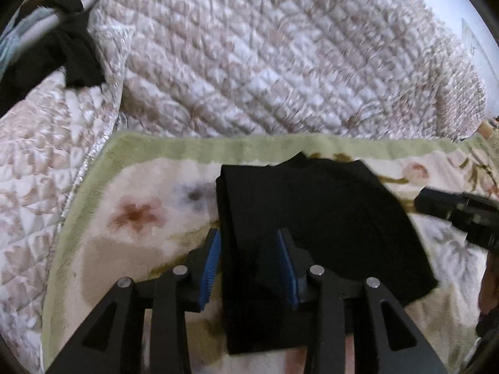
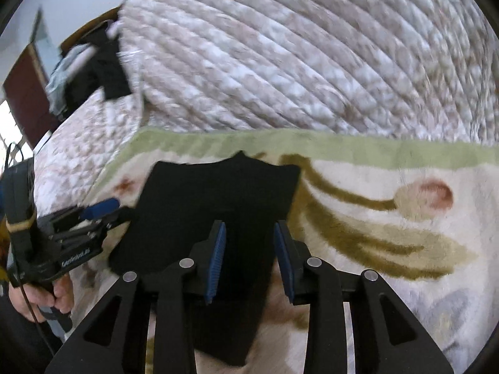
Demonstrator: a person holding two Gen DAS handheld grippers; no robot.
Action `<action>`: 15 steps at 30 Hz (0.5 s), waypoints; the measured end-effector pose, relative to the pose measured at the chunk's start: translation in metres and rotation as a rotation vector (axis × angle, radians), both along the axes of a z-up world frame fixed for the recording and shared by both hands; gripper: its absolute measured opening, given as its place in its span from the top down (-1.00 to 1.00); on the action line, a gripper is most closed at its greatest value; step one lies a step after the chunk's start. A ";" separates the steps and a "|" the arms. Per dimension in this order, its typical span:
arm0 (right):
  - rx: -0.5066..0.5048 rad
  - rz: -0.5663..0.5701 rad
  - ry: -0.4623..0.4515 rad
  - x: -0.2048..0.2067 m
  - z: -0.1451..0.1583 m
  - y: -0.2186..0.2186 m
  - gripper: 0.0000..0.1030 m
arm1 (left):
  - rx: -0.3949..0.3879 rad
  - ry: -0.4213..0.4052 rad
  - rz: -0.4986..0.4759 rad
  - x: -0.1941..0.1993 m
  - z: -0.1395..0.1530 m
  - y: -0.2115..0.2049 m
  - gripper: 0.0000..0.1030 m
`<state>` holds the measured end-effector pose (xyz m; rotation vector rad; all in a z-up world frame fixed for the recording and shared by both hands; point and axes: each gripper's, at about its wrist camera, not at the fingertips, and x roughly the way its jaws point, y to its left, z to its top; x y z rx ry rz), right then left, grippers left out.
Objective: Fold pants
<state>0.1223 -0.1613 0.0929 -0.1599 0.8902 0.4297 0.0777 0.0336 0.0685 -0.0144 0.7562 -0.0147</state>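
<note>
Pants (image 1: 299, 218), black, already folded to a compact block, lie on the floral blanket (image 1: 140, 212) in front of the quilt (image 1: 249, 62). Soft, light, limp, I judge; best pinched at a layered edge. My left hand-held gripper (image 1: 249, 258) gapes open straddling their near left edge; right hand-held gripper (image 2: 249, 249) open over their right edge.

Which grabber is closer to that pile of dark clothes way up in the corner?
Left. The left gripper sits on the pants' left side, the side toward the pile of dark clothes; the right gripper is farther over.
</note>
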 end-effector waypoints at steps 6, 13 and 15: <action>-0.013 0.035 0.009 -0.043 -0.002 0.013 0.37 | -0.001 -0.017 0.008 -0.036 0.006 -0.014 0.23; -0.053 0.016 0.012 -0.081 -0.013 0.006 0.37 | -0.036 0.029 0.026 -0.067 -0.015 -0.022 0.23; -0.077 0.014 0.023 -0.086 -0.020 0.005 0.37 | -0.035 0.054 0.034 -0.069 -0.024 -0.022 0.23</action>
